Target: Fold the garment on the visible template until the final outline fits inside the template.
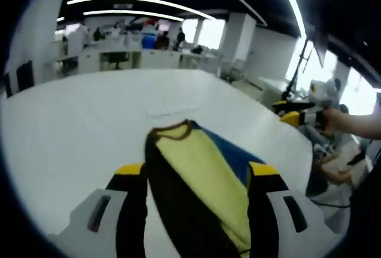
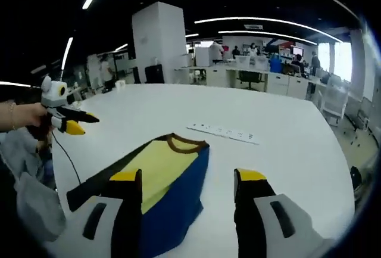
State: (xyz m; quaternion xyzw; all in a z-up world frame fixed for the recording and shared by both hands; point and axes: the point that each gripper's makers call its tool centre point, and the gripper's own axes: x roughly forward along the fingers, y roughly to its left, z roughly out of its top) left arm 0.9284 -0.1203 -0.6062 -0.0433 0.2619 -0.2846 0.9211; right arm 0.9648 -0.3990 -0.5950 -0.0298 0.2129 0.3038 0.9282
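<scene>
The garment (image 2: 164,177), a soft yellow, blue and black top with a brown ribbed collar and no readable print, lies flat on the surface (image 2: 268,168), between the wide-open jaws of the right gripper (image 2: 189,177), which holds nothing. In the left gripper view it (image 1: 199,189) lies between the parted, empty jaws of the left gripper (image 1: 196,171). The surface is smooth, white and rounded, with a white power strip (image 2: 225,131) beyond the collar, in an open office with strip lights.
</scene>
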